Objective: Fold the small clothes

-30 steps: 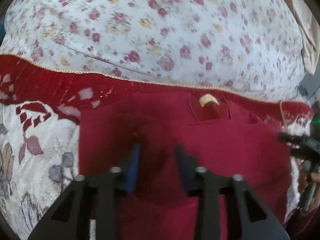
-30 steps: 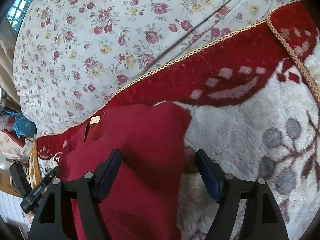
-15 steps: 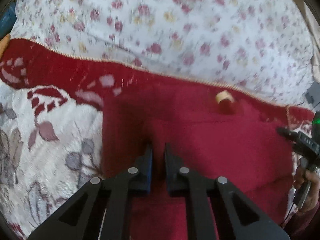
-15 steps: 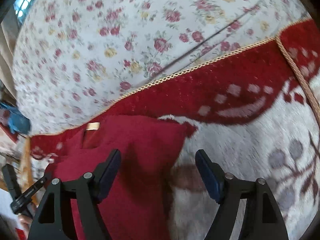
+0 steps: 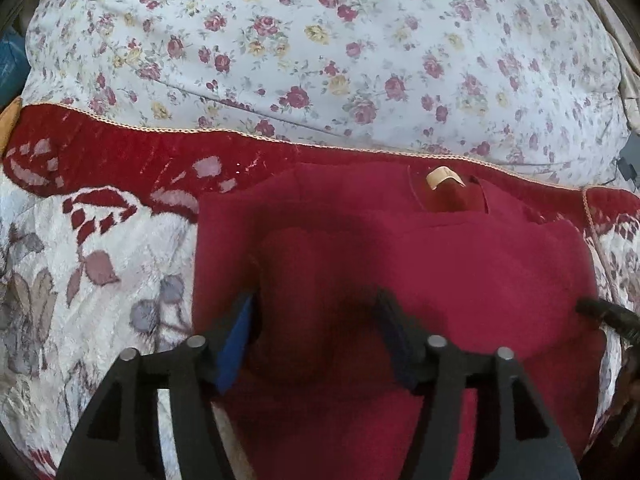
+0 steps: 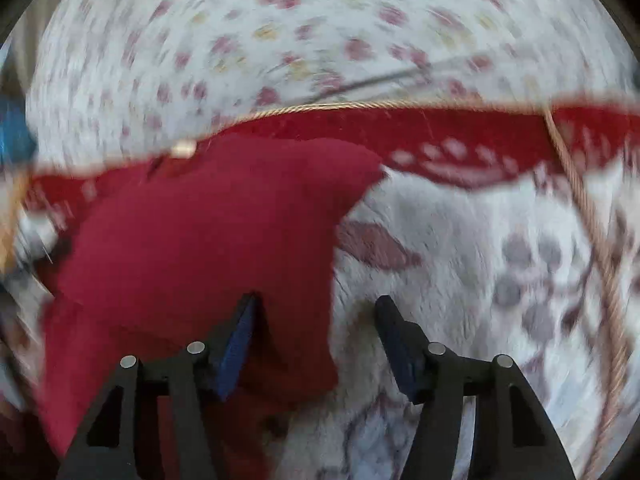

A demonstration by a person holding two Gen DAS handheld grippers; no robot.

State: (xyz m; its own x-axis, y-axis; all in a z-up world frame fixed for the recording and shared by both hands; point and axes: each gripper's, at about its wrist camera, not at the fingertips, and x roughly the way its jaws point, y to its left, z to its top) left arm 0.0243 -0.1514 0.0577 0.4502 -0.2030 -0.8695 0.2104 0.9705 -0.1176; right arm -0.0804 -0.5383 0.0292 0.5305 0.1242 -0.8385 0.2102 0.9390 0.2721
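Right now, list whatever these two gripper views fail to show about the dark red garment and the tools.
- Dark red knit garment: its near hem in the left wrist view, hidden behind the left gripper, jaws opening.
- Small tan neck label: print too small.
- Right wrist view: motion blur smears the floral bedsheet.
- Right gripper, jaws closing: whether they touch cloth is unclear.

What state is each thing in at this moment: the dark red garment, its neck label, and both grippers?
Dark red knit garment: lying partly folded on the plush floral blanket.
Tan neck label: exposed, curled up.
Left gripper: jaws opening, over the garment, pads not pressing on it.
Right gripper: jaws closing, astride the garment's edge, not gripping; view blurred.
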